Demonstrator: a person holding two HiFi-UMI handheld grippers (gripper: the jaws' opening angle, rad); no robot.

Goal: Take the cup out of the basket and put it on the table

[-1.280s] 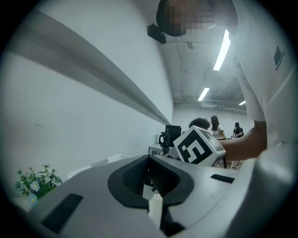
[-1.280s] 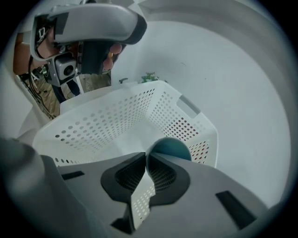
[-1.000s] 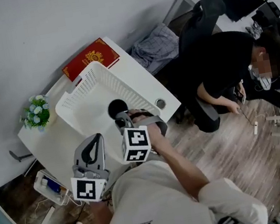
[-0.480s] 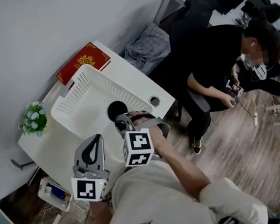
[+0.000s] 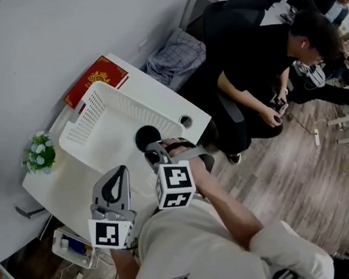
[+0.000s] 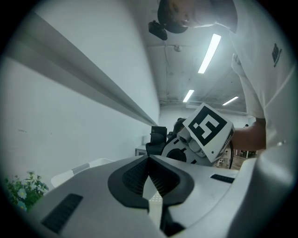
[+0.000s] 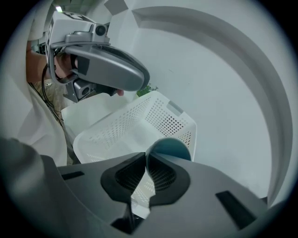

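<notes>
Although the camera has drifted over the last 1 s, little else has: the table (image 5: 169, 100) and basket (image 5: 89, 106) sit as before. The left gripper (image 6: 149, 161) hangs idle by the table's near edge, jaws together on nothing. The right gripper (image 7: 146, 157) stays pinched on the rim of the cup (image 7: 173, 148), at the basket's near corner. The lift has probably barely begun, and the carry to the table remains.
</notes>
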